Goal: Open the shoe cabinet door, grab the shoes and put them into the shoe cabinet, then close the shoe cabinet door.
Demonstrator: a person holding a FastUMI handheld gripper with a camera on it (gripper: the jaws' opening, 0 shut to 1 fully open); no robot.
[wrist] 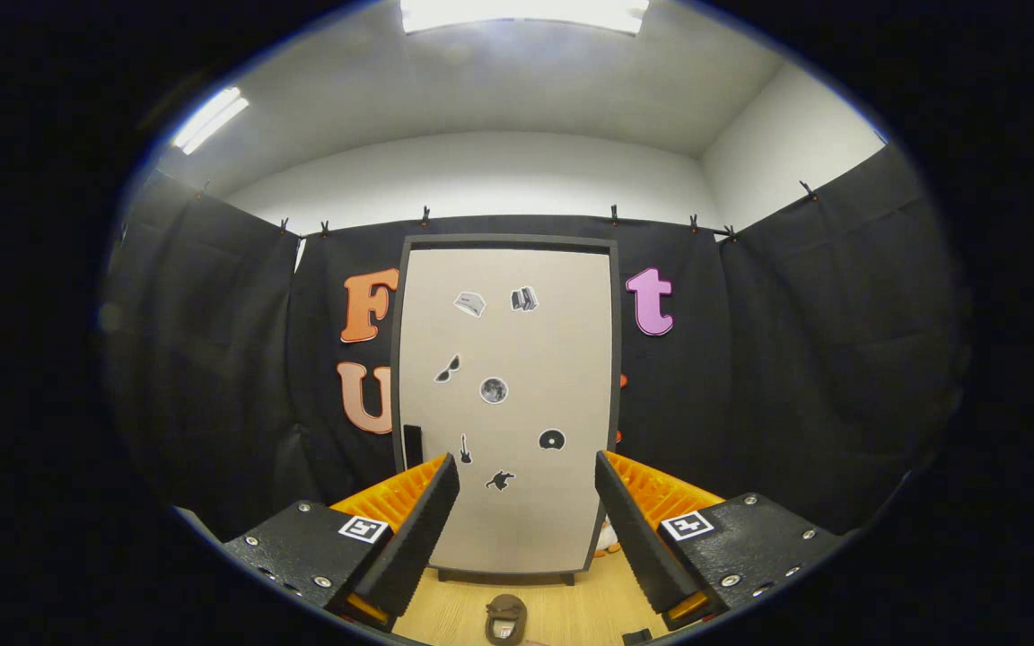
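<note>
A tall shoe cabinet [508, 341] stands upright ahead of me against the black cloth wall. Its beige door [517, 502] is closed and carries several small dark stickers; a dark handle [412, 446] sits on its left edge. My gripper [526, 471] is open, its two fingers spread wide with nothing between them, some way short of the door. A brown shoe [506, 619] lies on the wooden floor low between the fingers, nearer to me than the cabinet. Something small, white and orange [607, 538], peeks out by the cabinet's lower right corner, half hidden by the right finger.
Black cloth walls close the booth on the left, right and back. The light wooden floor [571, 606] stretches from me to the cabinet's foot. A small dark object [635, 636] lies on the floor beside the right finger.
</note>
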